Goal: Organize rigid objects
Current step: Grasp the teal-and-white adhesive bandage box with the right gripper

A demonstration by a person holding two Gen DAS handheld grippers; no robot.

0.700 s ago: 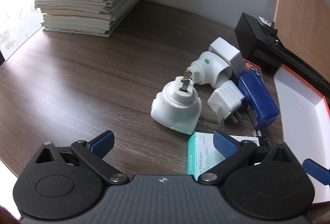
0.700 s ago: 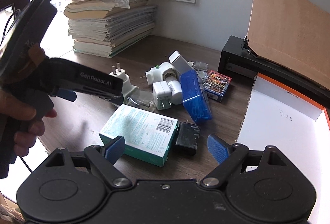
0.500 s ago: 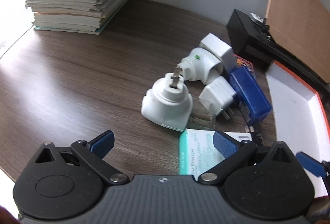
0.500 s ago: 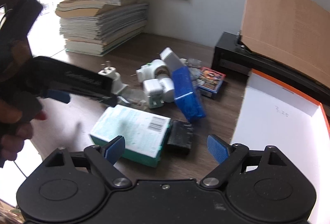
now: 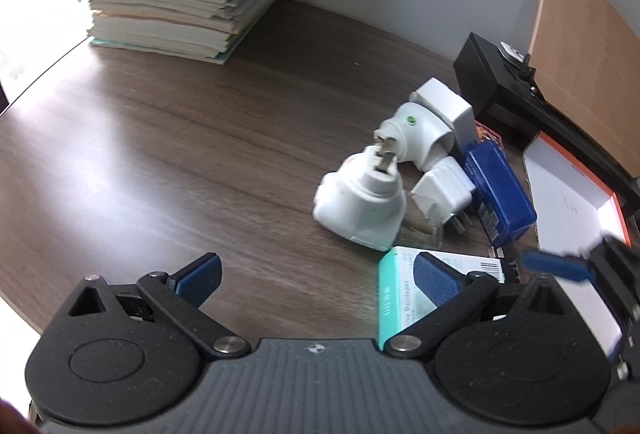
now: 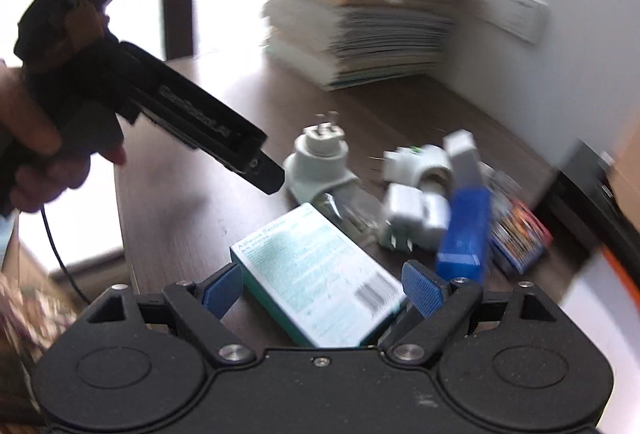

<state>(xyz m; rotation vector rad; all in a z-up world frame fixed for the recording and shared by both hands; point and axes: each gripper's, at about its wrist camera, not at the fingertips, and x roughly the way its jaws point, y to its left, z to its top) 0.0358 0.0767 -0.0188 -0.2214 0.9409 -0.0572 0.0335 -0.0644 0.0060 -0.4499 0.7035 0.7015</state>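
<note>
Teal-edged bandage box [image 6: 320,274] is lying on the table [image 5: 160,154] between the wide-open right tongs [image 6: 322,288]; light, stiff cardboard, best gripped across its long sides. Left tongs [image 5: 318,276] are hanging wide, empty.

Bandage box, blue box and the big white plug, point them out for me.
bandage box [image 6: 320,274], right wrist view, middle of its printed top face
blue box [image 5: 500,186], left wrist view, its top face
big white plug [image 5: 360,206], left wrist view, its rounded body

Paper stack [image 6: 360,30] blurred — titles unreadable.
</note>
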